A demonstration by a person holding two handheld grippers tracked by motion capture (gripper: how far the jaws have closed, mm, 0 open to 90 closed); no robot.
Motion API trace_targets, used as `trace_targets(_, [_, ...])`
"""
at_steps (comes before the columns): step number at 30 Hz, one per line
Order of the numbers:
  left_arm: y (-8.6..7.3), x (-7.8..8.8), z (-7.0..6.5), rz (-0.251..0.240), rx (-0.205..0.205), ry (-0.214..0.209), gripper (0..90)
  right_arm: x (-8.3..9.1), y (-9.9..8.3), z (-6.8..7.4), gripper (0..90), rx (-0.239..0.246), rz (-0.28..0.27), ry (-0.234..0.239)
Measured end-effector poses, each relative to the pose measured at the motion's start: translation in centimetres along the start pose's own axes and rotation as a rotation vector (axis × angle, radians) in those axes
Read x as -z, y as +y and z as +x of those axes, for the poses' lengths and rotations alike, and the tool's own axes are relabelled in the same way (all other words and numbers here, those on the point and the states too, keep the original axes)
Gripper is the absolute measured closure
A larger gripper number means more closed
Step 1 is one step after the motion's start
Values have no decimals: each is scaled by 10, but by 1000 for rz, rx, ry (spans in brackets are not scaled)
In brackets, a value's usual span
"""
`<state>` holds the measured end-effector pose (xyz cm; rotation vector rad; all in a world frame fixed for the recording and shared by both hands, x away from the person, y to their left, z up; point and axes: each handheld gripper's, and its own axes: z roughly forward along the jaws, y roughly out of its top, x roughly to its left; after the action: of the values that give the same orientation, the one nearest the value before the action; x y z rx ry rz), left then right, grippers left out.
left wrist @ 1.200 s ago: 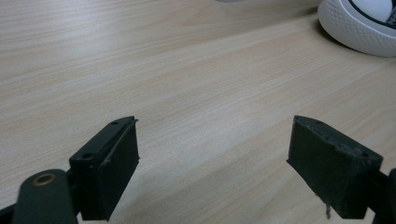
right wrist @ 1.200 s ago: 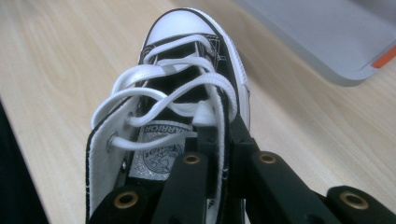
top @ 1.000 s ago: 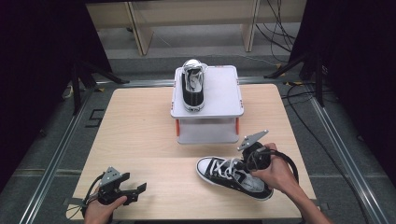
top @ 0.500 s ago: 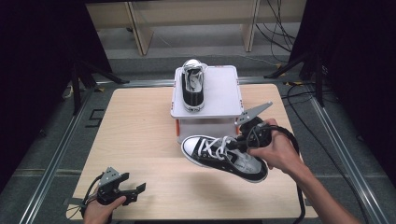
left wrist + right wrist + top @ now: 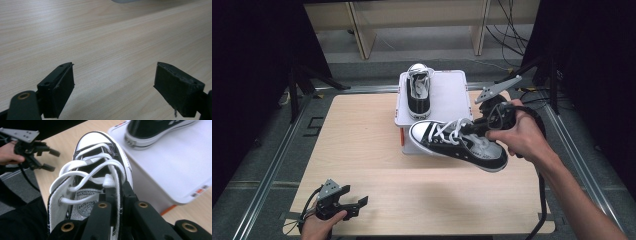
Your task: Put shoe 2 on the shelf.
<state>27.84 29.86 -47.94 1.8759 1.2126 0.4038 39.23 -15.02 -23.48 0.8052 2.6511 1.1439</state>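
One black sneaker [image 5: 457, 144] hangs in the air in front of the white box [image 5: 449, 90], toe toward the box's near wall; the right claw [image 5: 113, 202] is clamped tight on its eyelet side. Its mate [image 5: 418, 91] already stands on the left half of the lid. To set this one well, I would lift until the sole clears the lid's near edge, then lower it flat on the bare right half, parallel to its mate. The left claw [image 5: 113, 82] hangs wide apart, holding nothing, over the bench [image 5: 362, 150], well clear.
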Motion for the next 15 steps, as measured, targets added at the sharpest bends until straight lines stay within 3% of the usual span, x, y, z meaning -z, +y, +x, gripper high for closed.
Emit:
trace_targets(8, [-1, -2, 5, 16, 9, 20, 154, 24, 15, -31, 882, -55, -19, -63])
trace_targets(10, [-1, -3, 4, 4, 25, 5, 155, 27, 19, -39, 882, -76, -20, -88])
trace_targets(11, [-1, -2, 3, 15, 18, 18, 154, 27, 22, -46, 882, -77, -31, -108])
trace_targets(15, [0, -3, 1, 5, 17, -7, 154, 29, 35, -63, 882, -121, -17, -155])
